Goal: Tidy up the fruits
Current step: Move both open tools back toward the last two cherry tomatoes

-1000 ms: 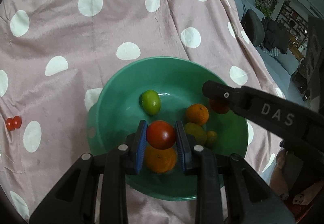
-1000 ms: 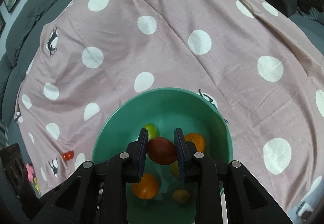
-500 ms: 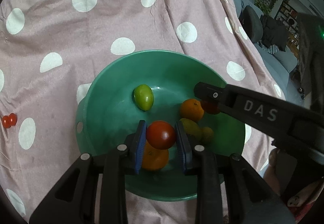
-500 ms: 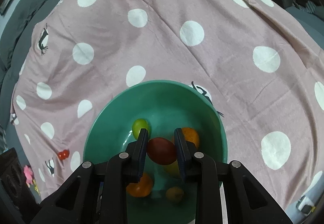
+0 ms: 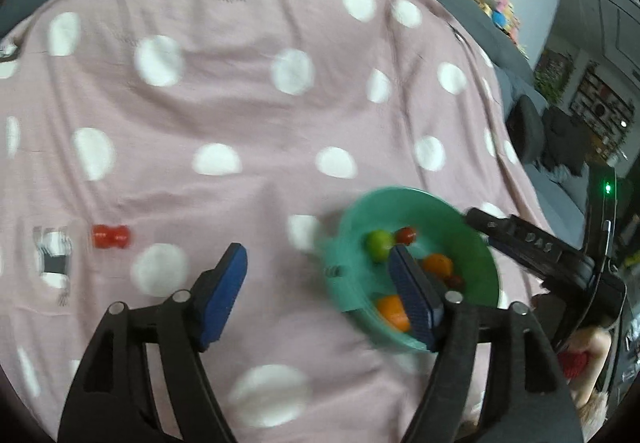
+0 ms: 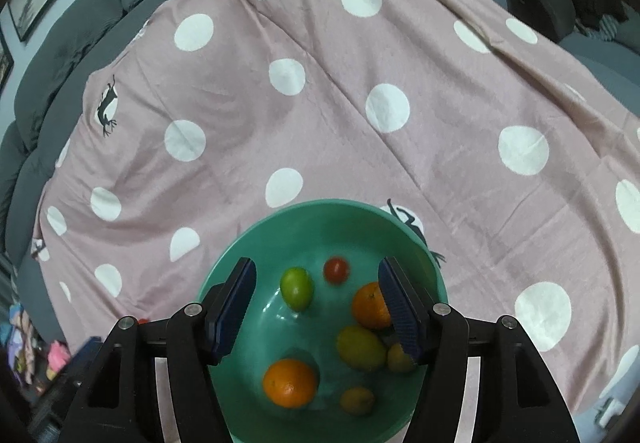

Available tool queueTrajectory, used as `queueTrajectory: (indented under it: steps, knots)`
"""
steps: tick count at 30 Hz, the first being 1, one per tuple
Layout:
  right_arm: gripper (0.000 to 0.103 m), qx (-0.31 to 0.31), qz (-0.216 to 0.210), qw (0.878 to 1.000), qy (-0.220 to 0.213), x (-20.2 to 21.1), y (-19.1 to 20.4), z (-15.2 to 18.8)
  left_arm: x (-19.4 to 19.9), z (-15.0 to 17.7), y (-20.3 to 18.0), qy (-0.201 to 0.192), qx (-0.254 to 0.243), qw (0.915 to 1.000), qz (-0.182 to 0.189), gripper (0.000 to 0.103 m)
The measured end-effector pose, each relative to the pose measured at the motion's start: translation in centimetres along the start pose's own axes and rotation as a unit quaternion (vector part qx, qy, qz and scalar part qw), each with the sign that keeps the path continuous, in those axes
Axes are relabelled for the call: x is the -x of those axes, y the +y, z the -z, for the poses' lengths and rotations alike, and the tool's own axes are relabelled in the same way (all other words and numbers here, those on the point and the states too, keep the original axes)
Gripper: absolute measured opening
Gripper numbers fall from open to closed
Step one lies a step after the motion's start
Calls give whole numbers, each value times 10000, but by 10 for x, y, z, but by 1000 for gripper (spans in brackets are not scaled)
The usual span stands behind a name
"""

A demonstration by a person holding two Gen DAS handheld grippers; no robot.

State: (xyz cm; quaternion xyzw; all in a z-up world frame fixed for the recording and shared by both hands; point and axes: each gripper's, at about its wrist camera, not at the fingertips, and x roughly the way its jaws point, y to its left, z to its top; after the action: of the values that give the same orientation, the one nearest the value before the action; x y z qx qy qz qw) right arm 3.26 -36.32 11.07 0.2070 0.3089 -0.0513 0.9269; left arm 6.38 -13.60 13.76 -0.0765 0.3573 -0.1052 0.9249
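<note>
Fruits (image 6: 296,287) lie in the bowl (image 6: 320,211) on the cloth (image 6: 320,103).

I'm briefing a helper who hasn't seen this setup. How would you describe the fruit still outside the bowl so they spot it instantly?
Start at the pink polka-dot blanket and find the green bowl of fruit on it. Look well to the bowl's left in the left wrist view: a pair of small red fruits lies touching on the cloth. They alone sit outside the bowl, on bare fabric.
</note>
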Motion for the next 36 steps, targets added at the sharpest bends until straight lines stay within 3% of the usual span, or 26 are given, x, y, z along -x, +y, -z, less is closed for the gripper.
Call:
queueTrajectory:
  steps: [6, 11, 14, 17, 24, 33, 36]
  knots:
    - [65, 217, -39, 9996, -171, 2, 17, 4, 29, 5, 71, -145, -2, 9952, -968, 77]
    - [73, 536, -154, 9981, -275, -3, 43, 12, 36, 18, 140, -402, 728, 9870, -1374, 79]
    - [73, 772, -314, 9963, -232, -11, 63, 21, 27, 24, 178, -171, 1294, 9817, -1388, 79]
    - [73, 971, -362, 9943, -233, -17, 81, 30, 30, 25, 196, -181, 1485, 9793, -1367, 79]
    - [73, 1322, -578, 9883, -493, -13, 111, 45, 46, 25, 209, -397, 1512, 9789, -1313, 78]
    - [73, 1648, -912, 9804, -587, -7, 132, 62, 41, 30, 219, -310, 1537, 9806, -1180, 77]
    - [73, 1707, -900, 9796, -551, -9, 135, 65, 35, 32, 220, -225, 1520, 9792, -1326, 77]
